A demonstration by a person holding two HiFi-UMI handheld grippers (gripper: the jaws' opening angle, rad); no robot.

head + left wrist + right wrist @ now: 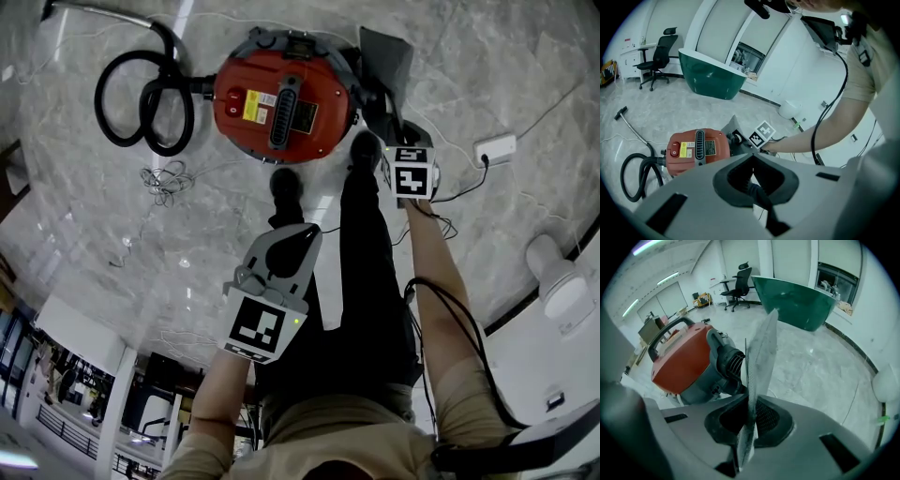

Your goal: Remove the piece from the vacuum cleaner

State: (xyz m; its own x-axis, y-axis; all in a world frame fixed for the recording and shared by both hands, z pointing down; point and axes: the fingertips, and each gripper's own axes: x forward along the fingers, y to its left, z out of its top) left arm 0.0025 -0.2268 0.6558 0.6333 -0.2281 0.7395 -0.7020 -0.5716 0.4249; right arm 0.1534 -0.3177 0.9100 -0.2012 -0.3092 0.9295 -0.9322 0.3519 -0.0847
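A round red vacuum cleaner (pixel 281 94) (pixel 696 150) (pixel 682 359) stands on the marble floor, a black hose (pixel 141 94) looped at its left. My right gripper (pixel 392 133) (pixel 751 399) is shut on a thin, flat grey piece (pixel 387 58) (pixel 761 348) (pixel 733 123). The piece stands edge-on between the jaws, close by the vacuum's grey right side. Whether the two touch I cannot tell. My left gripper (pixel 306 234) (pixel 753 156) hovers nearer me, above the person's legs, shut with nothing in it.
The person's dark legs and shoes (pixel 286 183) are just in front of the vacuum. A tangle of white cable (pixel 164 178) lies at the left and a white power strip (pixel 495 148) at the right. A green counter (pixel 801 301) and an office chair (pixel 658 54) stand further off.
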